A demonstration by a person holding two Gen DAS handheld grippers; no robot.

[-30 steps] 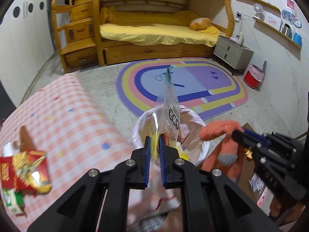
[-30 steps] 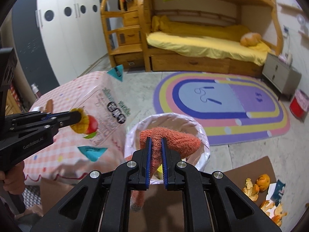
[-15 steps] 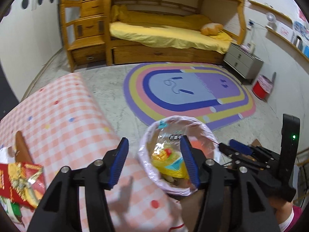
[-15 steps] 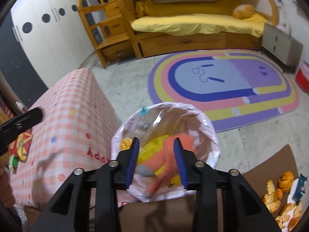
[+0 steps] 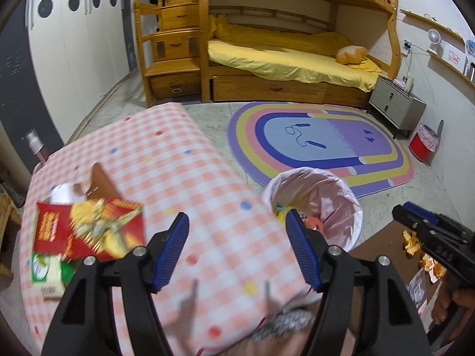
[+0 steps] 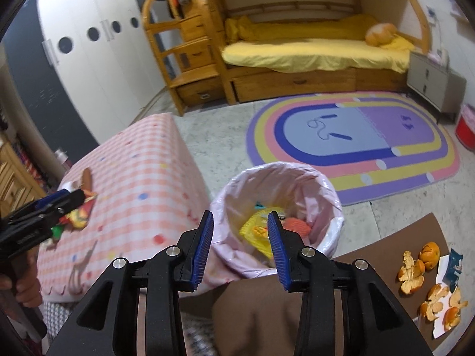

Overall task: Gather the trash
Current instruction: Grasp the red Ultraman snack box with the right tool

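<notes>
Wrappers (image 6: pixel 261 228) lie in the bin (image 6: pixel 335 204) beyond the right hand-held gripper (image 6: pixel 240 246), empty jaws opening.

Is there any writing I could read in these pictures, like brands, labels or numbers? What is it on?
No text reads clearly enough to quote.
Red snack packet on the table: yellow lettering, motion-blurred.
Green and white carton beside it: small print, too blurred.
Rainbow rug: faint lettering on the purple part, too small.
Yellow packet in the bin: printing, unreadable.
Blue wrapper: white marks, unreadable.
</notes>
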